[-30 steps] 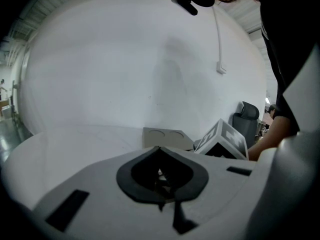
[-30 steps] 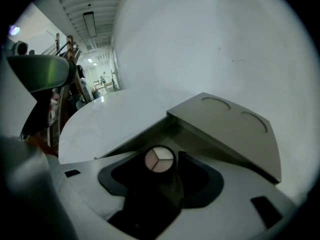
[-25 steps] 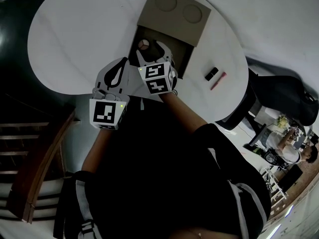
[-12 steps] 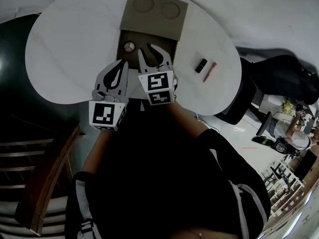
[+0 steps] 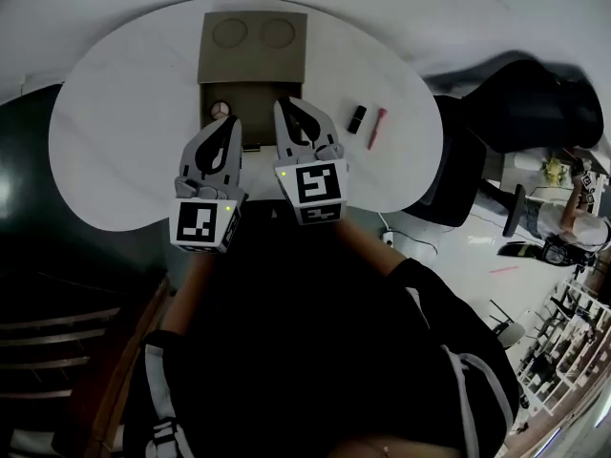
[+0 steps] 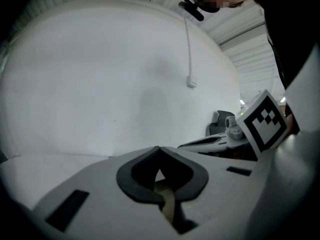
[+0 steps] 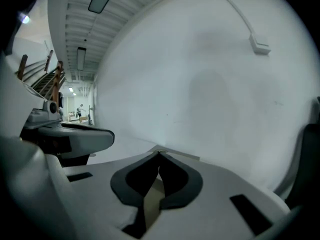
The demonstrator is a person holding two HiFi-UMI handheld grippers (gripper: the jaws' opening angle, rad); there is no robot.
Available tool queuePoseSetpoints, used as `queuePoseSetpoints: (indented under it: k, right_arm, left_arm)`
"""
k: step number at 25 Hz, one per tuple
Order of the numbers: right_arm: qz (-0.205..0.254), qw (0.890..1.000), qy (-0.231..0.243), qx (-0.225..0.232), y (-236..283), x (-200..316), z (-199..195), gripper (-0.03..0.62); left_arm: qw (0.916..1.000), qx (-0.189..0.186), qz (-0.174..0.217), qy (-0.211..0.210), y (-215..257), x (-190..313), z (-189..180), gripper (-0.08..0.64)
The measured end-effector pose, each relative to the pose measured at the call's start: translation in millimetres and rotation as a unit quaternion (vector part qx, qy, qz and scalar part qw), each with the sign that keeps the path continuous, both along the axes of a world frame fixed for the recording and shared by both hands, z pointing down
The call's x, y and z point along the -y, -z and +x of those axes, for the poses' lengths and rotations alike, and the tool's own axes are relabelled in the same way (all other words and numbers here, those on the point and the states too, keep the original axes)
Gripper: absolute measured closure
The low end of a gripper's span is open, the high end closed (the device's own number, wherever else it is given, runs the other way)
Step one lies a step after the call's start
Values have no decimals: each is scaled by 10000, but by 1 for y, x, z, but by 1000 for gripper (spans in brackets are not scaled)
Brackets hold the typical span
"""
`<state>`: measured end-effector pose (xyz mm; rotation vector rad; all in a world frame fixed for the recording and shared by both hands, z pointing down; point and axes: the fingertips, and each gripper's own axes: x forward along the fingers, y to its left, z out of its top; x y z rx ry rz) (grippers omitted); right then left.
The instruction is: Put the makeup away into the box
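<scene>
An open brown cardboard box (image 5: 256,94) stands at the far side of the white table (image 5: 124,122), its lid (image 5: 253,46) folded back. A small round compact (image 5: 221,109) lies in the box's left corner. A black makeup case (image 5: 357,118) and a red stick (image 5: 378,128) lie on the table right of the box. My left gripper (image 5: 232,121) (image 6: 159,148) hangs shut and empty over the box's near edge. My right gripper (image 5: 283,104) (image 7: 159,153) is beside it, above the box, shut with nothing between its pads. Both gripper views look at a white wall.
A black chair (image 5: 520,113) stands past the table's right edge. Dark wooden steps (image 5: 57,351) are at the lower left. The person's dark-sleeved arms and body fill the bottom middle. A room with people and clutter (image 5: 563,227) shows at the far right.
Both grippers have lifted up and drawn back from the box. The right gripper's jaws, wide open inside the box a second ago, have closed empty.
</scene>
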<state>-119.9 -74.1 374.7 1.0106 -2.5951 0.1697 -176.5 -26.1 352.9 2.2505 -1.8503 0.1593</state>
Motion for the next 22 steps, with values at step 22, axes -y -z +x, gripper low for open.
queuePoseSetpoints:
  k: [22]
  right_arm:
    - [319, 9840, -1727, 302, 40, 22, 158, 569]
  left_arm:
    - [9861, 95, 274, -1635, 18, 41, 136, 553]
